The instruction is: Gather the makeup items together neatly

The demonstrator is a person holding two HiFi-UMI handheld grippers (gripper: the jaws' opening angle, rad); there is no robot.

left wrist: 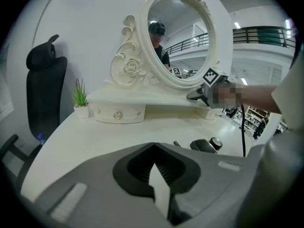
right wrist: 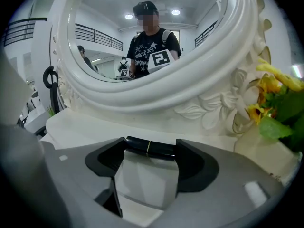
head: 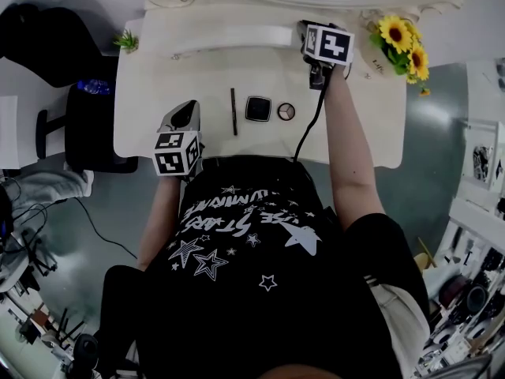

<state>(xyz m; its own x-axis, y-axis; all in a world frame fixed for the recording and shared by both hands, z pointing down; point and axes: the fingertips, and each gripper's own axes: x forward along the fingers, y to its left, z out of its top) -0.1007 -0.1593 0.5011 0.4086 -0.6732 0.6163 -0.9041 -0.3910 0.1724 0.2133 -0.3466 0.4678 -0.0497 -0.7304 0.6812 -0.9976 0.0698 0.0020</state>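
Observation:
On the white dressing table (head: 158,109) lie a thin dark pencil (head: 233,111), a square black compact (head: 258,108) and a small round compact (head: 286,111), close together in a row. My right gripper (right wrist: 149,151) is up on the raised shelf under the mirror. It is shut on a black lipstick tube (right wrist: 149,148), which spans crosswise between its jaw tips. My left gripper (head: 183,114) hovers at the table's front left, left of the pencil, shut and holding nothing. In the left gripper view the square compact (left wrist: 203,146) lies ahead on the right.
A large ornate white mirror (right wrist: 156,80) stands at the back on a shelf with a drawer (left wrist: 118,114). Sunflowers (head: 402,42) fill the back right corner and a small potted plant (head: 126,40) the back left. A black chair (head: 79,117) stands left of the table.

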